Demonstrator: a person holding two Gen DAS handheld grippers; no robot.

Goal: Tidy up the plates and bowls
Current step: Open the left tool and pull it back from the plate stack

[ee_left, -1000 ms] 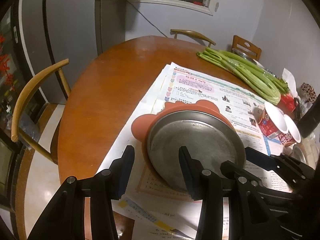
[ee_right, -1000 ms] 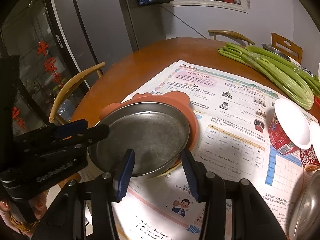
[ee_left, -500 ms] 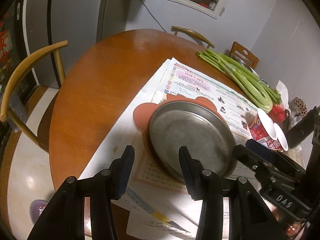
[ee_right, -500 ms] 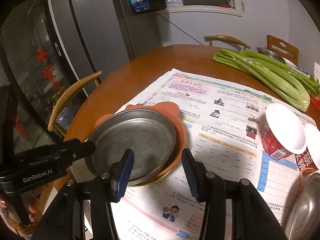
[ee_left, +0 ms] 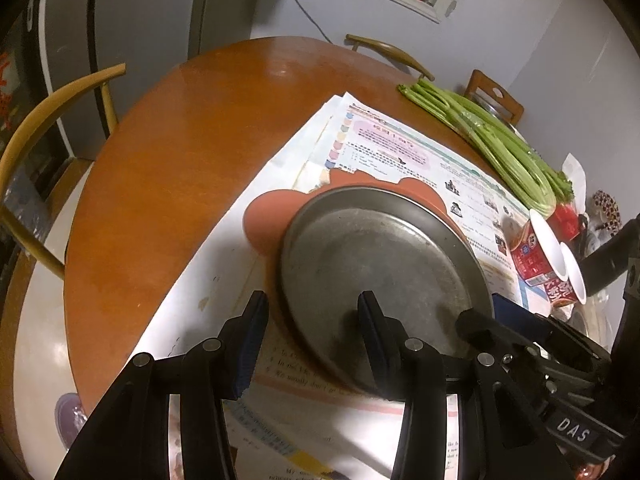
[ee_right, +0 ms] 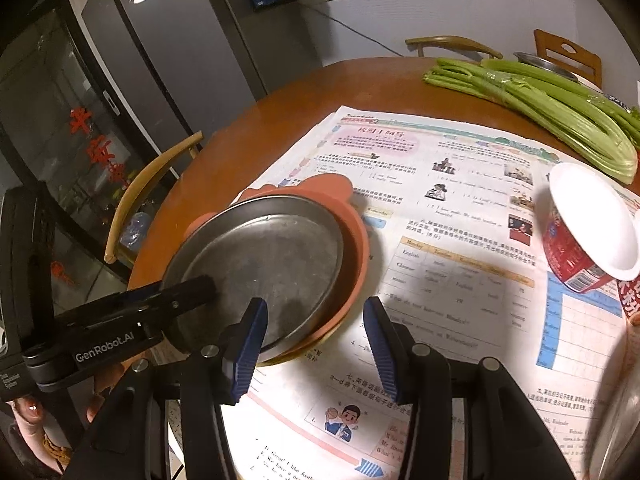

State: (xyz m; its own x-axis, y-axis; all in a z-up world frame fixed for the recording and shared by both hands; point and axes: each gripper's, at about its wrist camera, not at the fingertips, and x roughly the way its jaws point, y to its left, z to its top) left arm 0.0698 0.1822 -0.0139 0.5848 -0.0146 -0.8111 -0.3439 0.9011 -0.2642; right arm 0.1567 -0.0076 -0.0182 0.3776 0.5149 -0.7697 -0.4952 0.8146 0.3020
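Observation:
A round steel plate [ee_left: 384, 272] [ee_right: 264, 264] rests on an orange eared plate [ee_left: 268, 220] [ee_right: 352, 240] over newspaper. My left gripper [ee_left: 312, 320] is open and hangs low over the near rim, with one finger above the steel and one outside it. In the right wrist view the left gripper [ee_right: 172, 290] reaches in from the left, its tip over the plate's edge. My right gripper [ee_right: 312, 332] is open too; its left finger overlaps the plate's near rim and its right finger is over paper. The left wrist view shows the right gripper [ee_left: 492, 312] at the plate's right rim.
Spread newspaper [ee_right: 460, 240] covers the near half of the round wooden table [ee_left: 180, 152]. Two red-and-white paper cups [ee_left: 536, 248] [ee_right: 588, 232] lie tipped at the right. A celery bunch [ee_right: 560, 108] lies at the back. A steel bowl's rim [ee_right: 616, 420] shows bottom right. Chairs ring the table.
Both grippers have sunk closer to the steel plate and rolled a little. The plate stays where it was, and the gaps between the jaws look the same.

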